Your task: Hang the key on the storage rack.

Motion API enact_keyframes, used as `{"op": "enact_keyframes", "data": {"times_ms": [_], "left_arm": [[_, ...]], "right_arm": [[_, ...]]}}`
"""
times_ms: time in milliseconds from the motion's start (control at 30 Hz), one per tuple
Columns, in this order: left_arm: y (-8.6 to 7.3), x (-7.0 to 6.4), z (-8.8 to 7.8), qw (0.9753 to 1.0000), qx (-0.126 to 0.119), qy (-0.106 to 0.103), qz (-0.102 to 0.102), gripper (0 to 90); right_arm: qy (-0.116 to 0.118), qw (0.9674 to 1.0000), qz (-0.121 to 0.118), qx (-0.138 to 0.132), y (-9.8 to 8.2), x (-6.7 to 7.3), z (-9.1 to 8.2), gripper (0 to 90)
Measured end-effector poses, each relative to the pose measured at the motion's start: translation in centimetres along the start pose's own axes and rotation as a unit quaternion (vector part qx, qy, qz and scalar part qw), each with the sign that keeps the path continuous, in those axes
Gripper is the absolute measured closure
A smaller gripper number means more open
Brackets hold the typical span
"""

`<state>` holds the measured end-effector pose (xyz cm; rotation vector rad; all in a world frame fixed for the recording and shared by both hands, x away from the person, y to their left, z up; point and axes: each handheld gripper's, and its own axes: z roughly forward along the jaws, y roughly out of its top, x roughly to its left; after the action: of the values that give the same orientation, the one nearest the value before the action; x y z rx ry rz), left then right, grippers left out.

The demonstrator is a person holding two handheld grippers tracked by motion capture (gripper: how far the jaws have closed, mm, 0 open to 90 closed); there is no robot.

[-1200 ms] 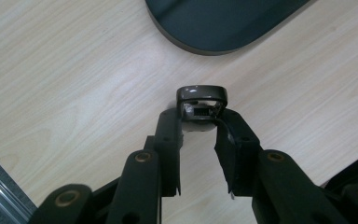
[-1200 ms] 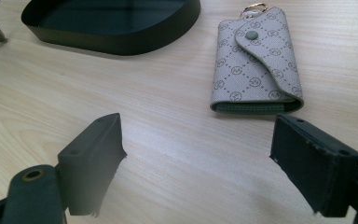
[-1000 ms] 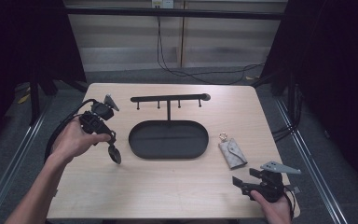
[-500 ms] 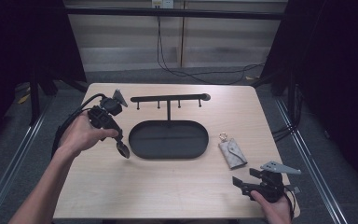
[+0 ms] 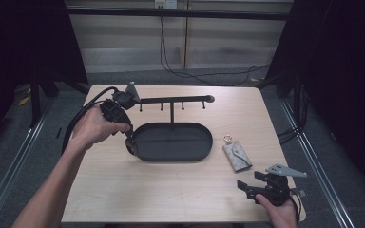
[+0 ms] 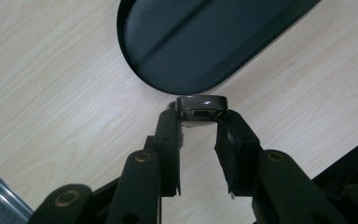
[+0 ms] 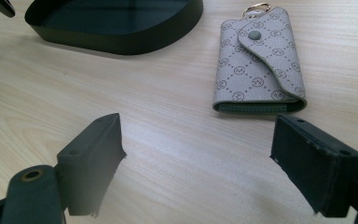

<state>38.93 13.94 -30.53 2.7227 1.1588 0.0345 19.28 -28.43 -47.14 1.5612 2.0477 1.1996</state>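
Note:
My left gripper (image 6: pixel 199 122) is shut on a small dark rounded fob (image 6: pixel 200 105) with a slot in its end face. It hangs just off the end of the black oval tray (image 6: pixel 200 37). In the high view the left gripper (image 5: pixel 129 142) points down at the tray's (image 5: pixel 171 142) left rim. My right gripper (image 5: pixel 247 187) rests near the table's front right edge, jaws wide open and nothing between them (image 7: pixel 198 140). A grey patterned key pouch (image 7: pixel 256 60) with a gold ring lies flat just ahead of it, also seen beside the tray (image 5: pixel 236 156).
A black rack (image 5: pixel 171 100) with several small hooks stands on a post rising from the tray's far side. The left gripper's cable (image 5: pixel 76 126) loops off the table's left side. Bare wood lies between tray and front edge.
The left hand has carried the fob to the right and a little up, from the table's left part to the tray's left rim. The right gripper has stayed put.

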Motion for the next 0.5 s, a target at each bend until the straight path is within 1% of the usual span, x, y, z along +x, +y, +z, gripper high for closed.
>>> {"op": "enact_keyframes", "data": {"times_ms": [33, 100, 200, 233, 333, 367, 433, 467, 500], "left_arm": [[0.2, 0.0, -0.1, 1.0, 0.001, -0.002, 0.001, 70.8], [0.6, 0.1, -0.2, 1.0, -0.002, -0.005, -0.003, 70.8], [1.2, 0.2, -0.3, 1.0, 0.005, -0.007, -0.004, 70.8], [1.4, 0.2, -0.4, 0.9999, 0.002, -0.008, -0.006, 70.8], [1.9, 0.5, -0.6, 0.9999, 0.004, -0.006, -0.011, 70.8], [2.1, 0.5, -0.7, 0.9999, 0.001, -0.007, -0.016, 70.8], [2.5, 0.7, -0.8, 0.9998, 0.004, -0.002, -0.018, 70.8], [2.7, 0.7, -0.8, 0.9998, 0.004, -0.003, -0.019, 70.8], [2.9, 0.7, -0.7, 0.9998, 0.008, 0.0, -0.019, 70.8]], "right_arm": [[0.0, 1.0, 0.0, 0.0, 0.0, 0.0, 0.0, 16.3], [0.001, 1.0, 0.0, 0.0, 0.0, 0.0, 0.0, 16.3], [0.001, 1.0, -0.001, 0.001, 0.0, 0.0, 0.0, 16.3], [0.001, 1.0, -0.002, 0.001, 0.0, 0.0, 0.0, 16.3], [0.002, 1.0, -0.001, 0.001, 0.0, 0.0, 0.0, 16.3], [0.002, 1.0, -0.001, 0.001, 0.0, 0.0, 0.0, 16.3], [0.002, 1.0, -0.002, 0.001, 0.0, 0.0, 0.0, 16.3], [0.002, 1.0, -0.002, 0.001, 0.0, 0.0, 0.0, 16.3], [0.002, 1.0, -0.002, 0.001, 0.0, 0.0, 0.0, 16.3]]}}
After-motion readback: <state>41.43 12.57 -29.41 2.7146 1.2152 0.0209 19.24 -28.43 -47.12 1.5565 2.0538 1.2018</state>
